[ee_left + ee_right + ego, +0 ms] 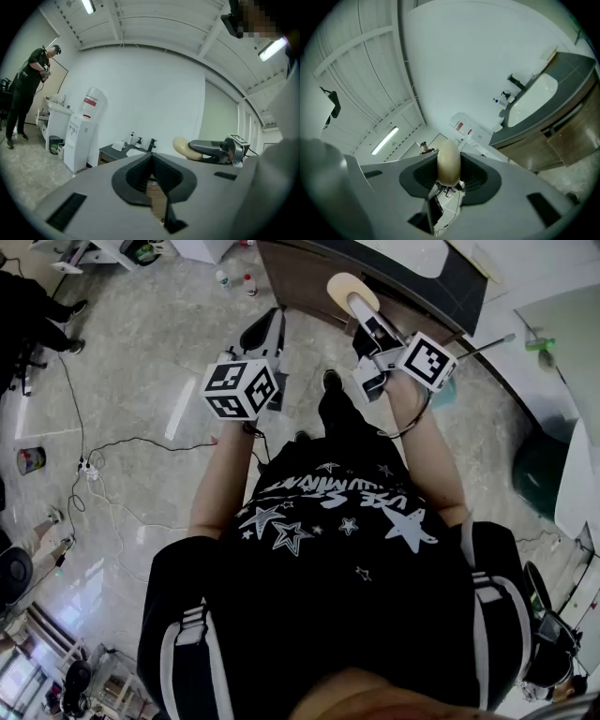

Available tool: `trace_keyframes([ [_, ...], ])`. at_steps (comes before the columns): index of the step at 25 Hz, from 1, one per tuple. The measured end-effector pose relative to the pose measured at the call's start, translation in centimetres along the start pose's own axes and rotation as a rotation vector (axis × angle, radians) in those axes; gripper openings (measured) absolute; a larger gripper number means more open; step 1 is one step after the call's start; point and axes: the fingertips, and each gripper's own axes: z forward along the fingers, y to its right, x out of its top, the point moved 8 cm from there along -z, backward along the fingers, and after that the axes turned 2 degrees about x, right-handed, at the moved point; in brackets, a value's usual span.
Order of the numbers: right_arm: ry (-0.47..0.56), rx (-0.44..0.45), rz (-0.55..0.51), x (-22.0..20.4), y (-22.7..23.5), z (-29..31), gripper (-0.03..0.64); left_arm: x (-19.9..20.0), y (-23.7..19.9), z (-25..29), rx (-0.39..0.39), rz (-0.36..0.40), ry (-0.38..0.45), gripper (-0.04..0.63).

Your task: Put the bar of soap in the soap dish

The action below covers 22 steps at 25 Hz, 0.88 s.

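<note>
Right gripper view: soap bar (448, 165) clamped inside right tool (448, 157) (left tool (151, 158) closed).

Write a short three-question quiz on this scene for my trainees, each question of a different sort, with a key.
1. Multiple choice: which holds the bar of soap? A the left gripper; B the right gripper; C neither.
2. True or false: the left gripper's fingers stand wide apart.
3. Short answer: in the right gripper view, what white fixture is set into the dark countertop?
Key: 1 B. 2 false, they are shut together with nothing between them. 3 a sink.
</note>
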Motion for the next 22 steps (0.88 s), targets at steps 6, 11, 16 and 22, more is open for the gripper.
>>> trace_keyframes([
  [6, 0.003, 0.021, 0.006, 0.9, 0.9, 0.9, 0.126, 0.0, -0.5, 1.1, 0.014, 0.002, 0.003, 0.012],
  [11, -0.013, 0.036, 0.017, 3.2, 3.9, 4.4, 0.126, 0.9, -2.2, 5.1, 0.033, 0.012, 0.001, 0.012],
  [16, -0.015, 0.057, 0.031, 5.9, 7.1, 7.9, 0.126, 1.9, -3.9, 9.0, 0.055, 0.037, -0.004, 0.012],
  [22, -0.028, 0.082, 0.035, 10.4, 10.7, 13.1, 0.126, 3.8, -6.1, 14.9, 0.087, 0.044, -0.014, 0.012],
])
